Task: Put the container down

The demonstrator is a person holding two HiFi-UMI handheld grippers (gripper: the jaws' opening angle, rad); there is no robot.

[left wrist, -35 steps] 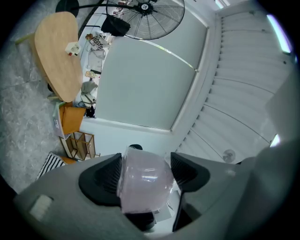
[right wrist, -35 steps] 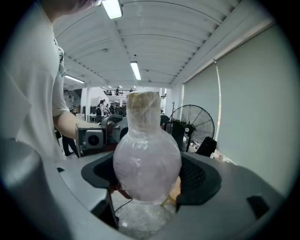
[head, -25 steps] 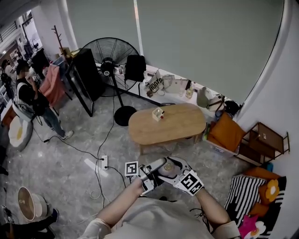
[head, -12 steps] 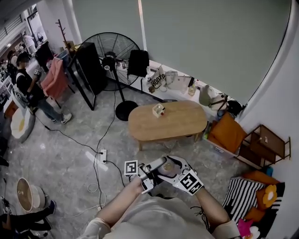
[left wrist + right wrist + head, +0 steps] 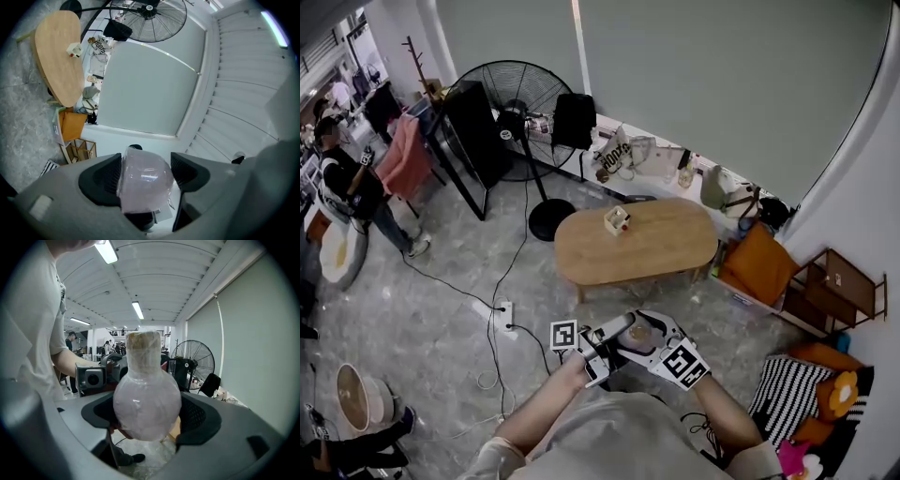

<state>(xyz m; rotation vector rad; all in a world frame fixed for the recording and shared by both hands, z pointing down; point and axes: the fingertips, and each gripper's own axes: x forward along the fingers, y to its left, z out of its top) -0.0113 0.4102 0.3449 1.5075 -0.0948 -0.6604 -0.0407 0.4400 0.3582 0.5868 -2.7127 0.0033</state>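
A clear, pink-tinted flask-shaped container point(image 5: 637, 333) hangs in the air in front of me, over the floor and short of the oval wooden table point(image 5: 661, 246). My left gripper point(image 5: 622, 331) and right gripper point(image 5: 655, 330) meet around it from either side. In the left gripper view its rounded bulb point(image 5: 143, 180) fills the gap between the left gripper's point(image 5: 143, 176) dark pads. In the right gripper view the bulb point(image 5: 147, 401) sits between the right gripper's point(image 5: 147, 417) pads, neck upward, with the left gripper point(image 5: 96, 376) behind it.
A small white box point(image 5: 617, 221) sits on the table. A large standing fan point(image 5: 523, 112) is behind it to the left. A power strip point(image 5: 508, 325) and cables lie on the floor. An orange cushion point(image 5: 757, 265) and low shelf point(image 5: 830, 281) stand at the right. A person point(image 5: 352, 192) stands far left.
Both grippers keep the container in the same pose. The view has shifted slightly, and the person at the far left has moved a little.
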